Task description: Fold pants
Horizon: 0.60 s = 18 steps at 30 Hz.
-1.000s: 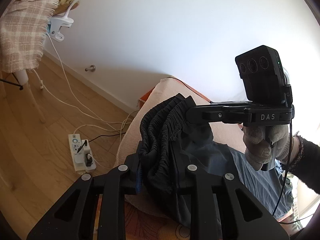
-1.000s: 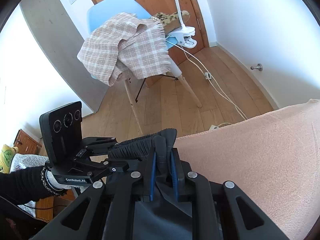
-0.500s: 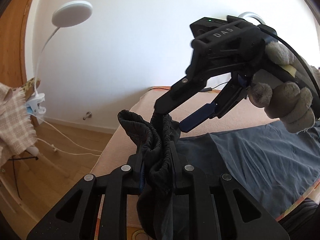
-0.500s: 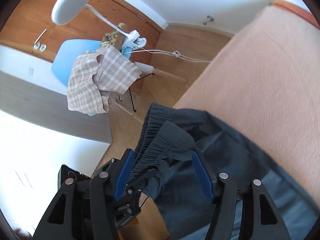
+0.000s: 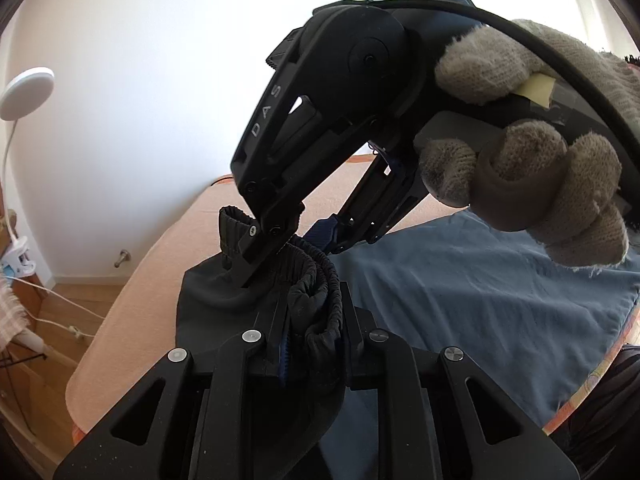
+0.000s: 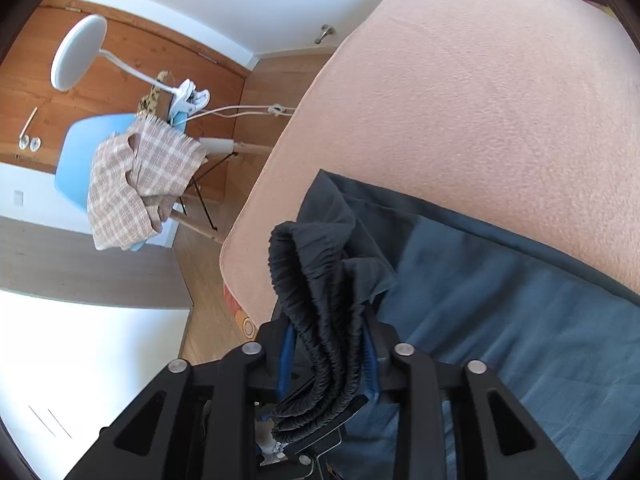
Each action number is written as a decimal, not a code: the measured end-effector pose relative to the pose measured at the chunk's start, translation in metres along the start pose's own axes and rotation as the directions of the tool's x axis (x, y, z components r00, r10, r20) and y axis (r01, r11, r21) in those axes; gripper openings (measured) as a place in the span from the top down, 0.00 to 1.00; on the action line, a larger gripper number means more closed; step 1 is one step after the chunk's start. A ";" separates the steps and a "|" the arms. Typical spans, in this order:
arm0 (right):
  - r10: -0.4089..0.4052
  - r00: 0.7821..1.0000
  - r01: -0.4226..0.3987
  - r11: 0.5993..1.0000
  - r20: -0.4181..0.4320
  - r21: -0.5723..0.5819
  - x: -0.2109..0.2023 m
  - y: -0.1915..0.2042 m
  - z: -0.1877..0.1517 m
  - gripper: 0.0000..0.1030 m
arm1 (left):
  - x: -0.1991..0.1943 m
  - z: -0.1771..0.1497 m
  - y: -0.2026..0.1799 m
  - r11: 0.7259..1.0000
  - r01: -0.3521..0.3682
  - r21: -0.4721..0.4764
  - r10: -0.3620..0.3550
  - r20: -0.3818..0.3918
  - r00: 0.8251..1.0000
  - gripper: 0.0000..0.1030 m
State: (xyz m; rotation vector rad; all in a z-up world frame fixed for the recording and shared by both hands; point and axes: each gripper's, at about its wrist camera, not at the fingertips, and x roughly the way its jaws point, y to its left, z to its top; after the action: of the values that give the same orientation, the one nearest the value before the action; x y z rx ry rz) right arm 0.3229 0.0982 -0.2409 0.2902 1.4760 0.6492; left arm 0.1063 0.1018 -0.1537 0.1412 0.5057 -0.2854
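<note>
Dark blue-grey pants [image 5: 480,304] lie spread on a peach-covered bed [image 5: 160,280]. Their black elastic waistband [image 5: 316,280] is bunched at the near end. My left gripper [image 5: 312,320] is shut on the bunched waistband. My right gripper [image 5: 288,248] reaches down from above, held by a gloved hand [image 5: 532,184], and is clamped on the same waistband just beyond the left fingers. In the right wrist view the right gripper [image 6: 328,344] is closed on the gathered waistband [image 6: 320,292], with the pants [image 6: 520,320] laid out to the right on the bed [image 6: 460,112].
A blue chair [image 6: 76,160] draped with a checked cloth [image 6: 136,176] stands on the wooden floor beside the bed. A white clip lamp [image 6: 78,52] is fixed to it, with a cord trailing. A white wall [image 5: 140,120] is behind the bed.
The right gripper was open around the waistband half a second ago and has now closed on it. Both grippers have lowered toward the bed, and the right one has come closer over the left.
</note>
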 end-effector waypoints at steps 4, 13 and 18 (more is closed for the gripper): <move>0.009 0.998 -0.008 1.000 0.066 -0.013 -0.017 -0.016 -0.010 0.85 | -0.010 0.007 -0.001 0.996 0.082 -0.027 -0.083 -0.035 0.996 0.77; 0.004 0.985 0.002 0.999 0.175 -0.033 -0.108 -0.046 -0.040 0.86 | -0.074 0.004 0.020 0.970 0.142 -0.196 -0.146 -0.004 0.989 0.70; -0.010 0.975 0.014 1.000 0.220 -0.018 -0.165 -0.073 -0.071 0.86 | -0.056 0.015 0.017 0.963 0.149 -0.227 -0.162 -0.041 0.986 0.70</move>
State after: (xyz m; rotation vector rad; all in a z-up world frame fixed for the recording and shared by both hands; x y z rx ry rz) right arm 0.2758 -0.0683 -0.1530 0.3269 1.2578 0.6016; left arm 0.0718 0.1278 -0.1123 -0.1095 0.6058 -0.3766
